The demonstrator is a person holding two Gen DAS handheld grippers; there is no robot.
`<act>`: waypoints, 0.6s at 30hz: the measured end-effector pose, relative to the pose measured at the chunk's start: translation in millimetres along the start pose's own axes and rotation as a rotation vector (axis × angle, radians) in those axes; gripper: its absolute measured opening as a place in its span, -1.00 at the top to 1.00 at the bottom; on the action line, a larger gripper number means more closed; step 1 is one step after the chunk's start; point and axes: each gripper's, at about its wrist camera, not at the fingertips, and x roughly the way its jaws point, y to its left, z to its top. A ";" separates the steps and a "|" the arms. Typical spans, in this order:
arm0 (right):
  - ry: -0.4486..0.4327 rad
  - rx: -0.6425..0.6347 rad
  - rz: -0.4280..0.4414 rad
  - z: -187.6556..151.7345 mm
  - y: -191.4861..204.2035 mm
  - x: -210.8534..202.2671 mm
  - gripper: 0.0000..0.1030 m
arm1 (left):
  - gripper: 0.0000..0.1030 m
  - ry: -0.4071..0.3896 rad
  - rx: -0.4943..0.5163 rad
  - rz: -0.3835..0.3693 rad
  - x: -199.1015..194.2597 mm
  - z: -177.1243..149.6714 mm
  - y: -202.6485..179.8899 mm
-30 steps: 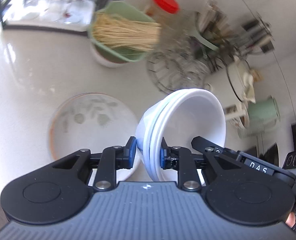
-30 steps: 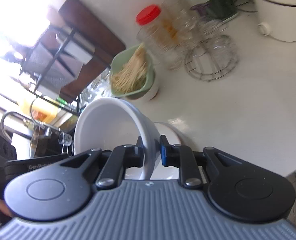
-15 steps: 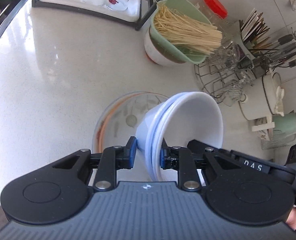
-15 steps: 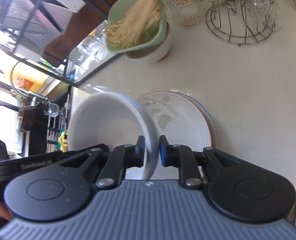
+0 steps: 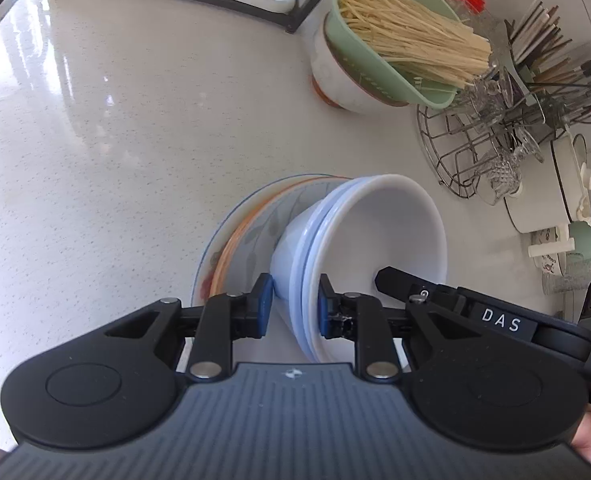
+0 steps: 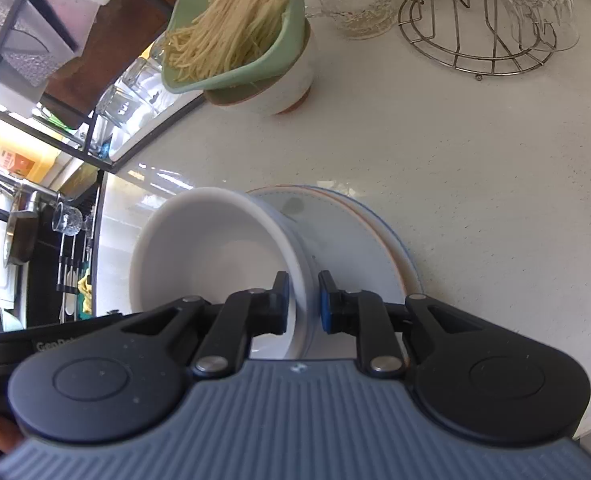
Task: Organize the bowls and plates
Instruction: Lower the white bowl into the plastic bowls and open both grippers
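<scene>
Both grippers have sunk toward the counter, so the stacked white bowls point(image 5: 375, 240) now hang just over the patterned plates point(image 5: 235, 236), likely moments from being set down. The left gripper point(image 5: 291, 304) clamps 1 side of the nested rims; the right gripper point(image 6: 303, 300) clamps the opposite wall. The bowls are smooth, glossy, deep and round; the plates shallow, with leaf motifs and orange edging.

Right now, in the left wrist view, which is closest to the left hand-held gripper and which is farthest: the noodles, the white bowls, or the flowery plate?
From the left hand-held gripper:
1. White bowls: clamped between its pads.
2. Flowery plate: just beneath the bowls.
3. Noodles: far back, upper right, in the green strainer.
</scene>
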 end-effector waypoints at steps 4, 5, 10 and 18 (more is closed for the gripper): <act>-0.020 0.025 -0.001 -0.2 -5.2 -6.6 0.62 | 0.51 -0.018 0.017 -0.007 -5.2 2.2 -4.0; -0.021 0.027 0.000 -0.4 -5.7 -8.0 0.62 | 0.51 -0.018 0.025 -0.002 -6.1 2.7 -5.4; -0.062 0.025 -0.015 0.1 -3.4 -21.2 0.25 | 0.22 -0.039 0.077 0.002 -18.4 4.5 -11.5; -0.195 -0.017 -0.062 -7.2 7.7 -57.9 0.23 | 0.21 -0.083 0.184 -0.005 -47.6 10.2 -27.5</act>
